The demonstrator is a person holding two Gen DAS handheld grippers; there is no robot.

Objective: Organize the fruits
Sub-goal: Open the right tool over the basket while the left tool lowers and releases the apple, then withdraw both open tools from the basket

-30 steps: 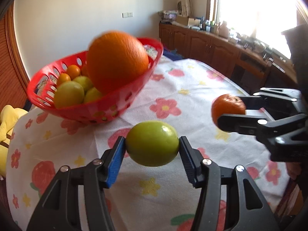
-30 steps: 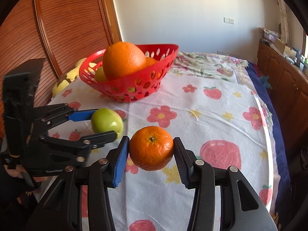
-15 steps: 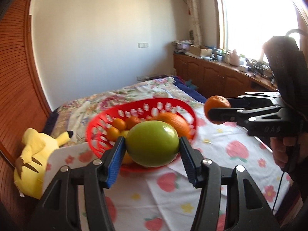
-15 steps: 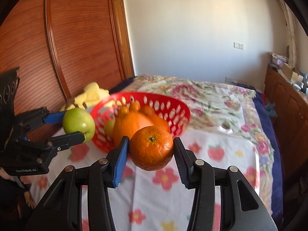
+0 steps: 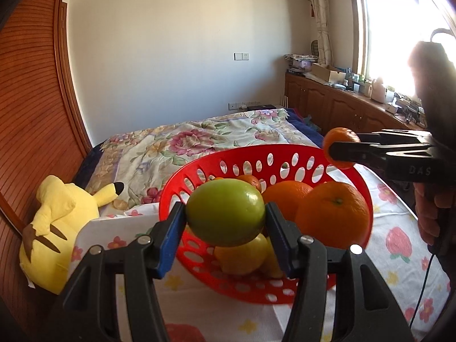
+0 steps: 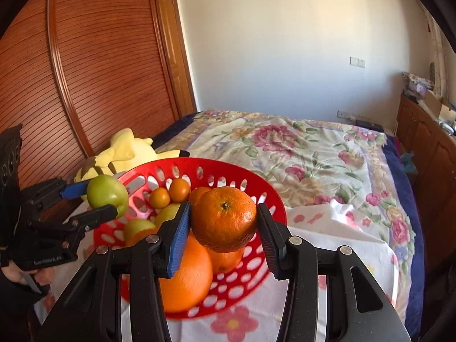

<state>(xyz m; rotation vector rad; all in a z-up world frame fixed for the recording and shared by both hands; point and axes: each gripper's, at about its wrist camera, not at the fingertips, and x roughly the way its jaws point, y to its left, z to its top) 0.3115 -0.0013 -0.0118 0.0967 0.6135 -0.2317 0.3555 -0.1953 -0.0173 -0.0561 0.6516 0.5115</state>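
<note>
Nearest in the left wrist view, the left gripper (image 5: 226, 216) is clamped on a green apple (image 5: 225, 211), its blue pads pressing the fruit from both sides, so the apple hangs raised in front of the near wall of the red basket (image 5: 199, 168). In the right wrist view the right gripper (image 6: 224, 222) is likewise clenched on a small orange (image 6: 224, 218), stem end facing the camera, held above the near part of the basket. Just behind both fruits, the perforated basket sits on a white cloth printed with flowers and fruit (image 6: 313, 236); inside it lie a large orange (image 5: 333, 216), another orange behind it (image 5: 285, 196), yellow-green fruits (image 5: 242, 255) low in the bowl, and two little tangerines (image 6: 169, 193) toward the far wall. From the left view, the right gripper with its orange shows at about two o'clock of the basket, over its rim, with the person's hand (image 5: 430, 216) on the handle at three o'clock. From the right view, the left gripper and apple show at about ten o'clock of the basket, at its rim. Beyond, at nine to ten o'clock, a yellow plush toy (image 5: 57, 222) lies beside a wooden slatted door (image 6: 94, 65). Farther back spreads a floral bedspread (image 6: 290, 148), wooden cabinets (image 5: 336, 105) at two o'clock under a bright window (image 5: 404, 22), then the white wall (image 5: 171, 42).
</note>
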